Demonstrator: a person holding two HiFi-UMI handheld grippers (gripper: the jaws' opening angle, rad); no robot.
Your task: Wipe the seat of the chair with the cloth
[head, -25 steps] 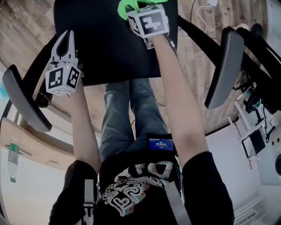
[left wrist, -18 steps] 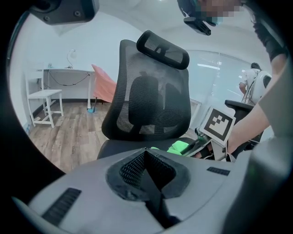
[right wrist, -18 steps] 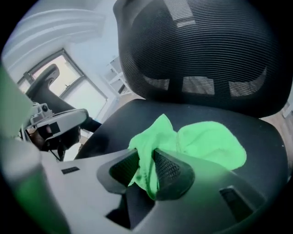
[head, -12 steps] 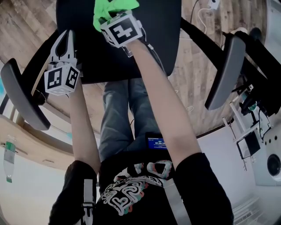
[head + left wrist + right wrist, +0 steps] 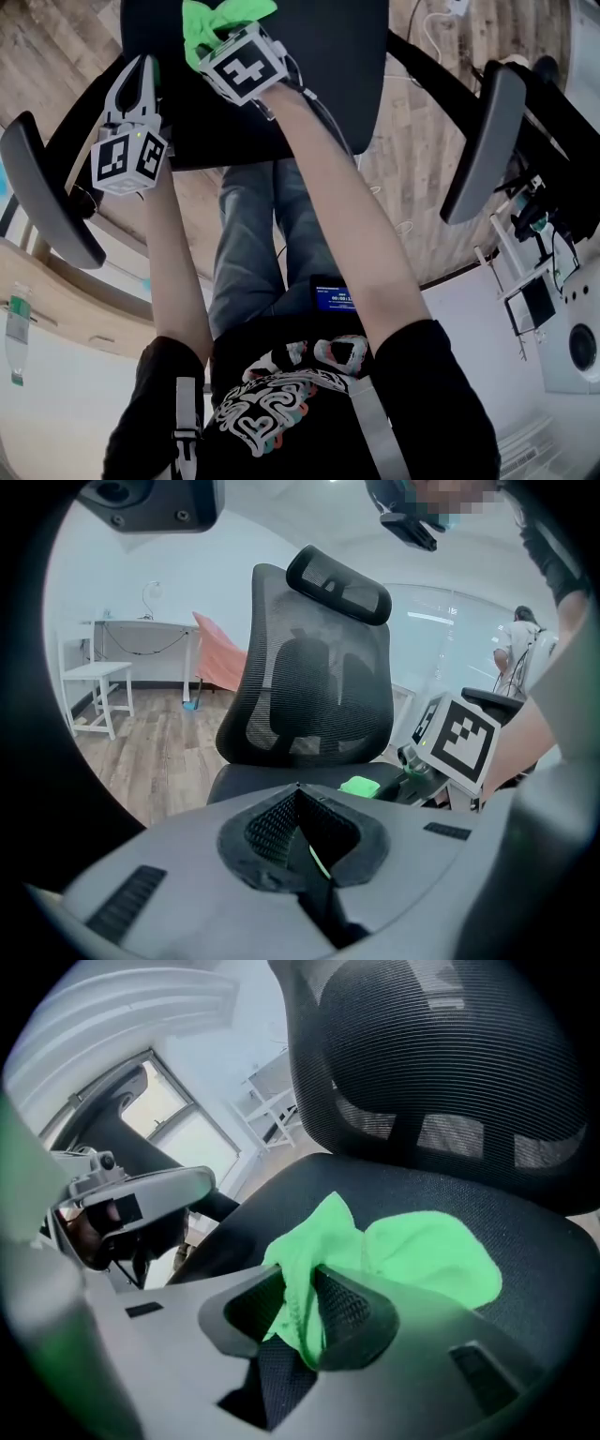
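A black office chair has its dark seat point(image 5: 309, 75) at the top of the head view, and its mesh back point(image 5: 309, 691) fills the left gripper view. A bright green cloth point(image 5: 220, 21) point(image 5: 412, 1255) lies spread on the seat, pinched by my right gripper point(image 5: 208, 47) point(image 5: 305, 1321), which is shut on it over the seat's left part. My left gripper point(image 5: 141, 84) point(image 5: 300, 808) is shut with nothing in it, at the seat's left front corner. The left gripper view shows the cloth point(image 5: 359, 786) and the right gripper's marker cube point(image 5: 464, 747).
Two black armrests point(image 5: 42, 202) point(image 5: 480, 141) flank the seat. The floor is wooden planks point(image 5: 412, 159). White furniture point(image 5: 553, 309) stands at the right. A white table point(image 5: 98, 682) and a person point(image 5: 520, 653) are in the background. My legs point(image 5: 267, 244) are below the seat's front edge.
My right gripper has dragged the green cloth leftward across the seat, toward the left gripper. The left gripper has stayed almost still.
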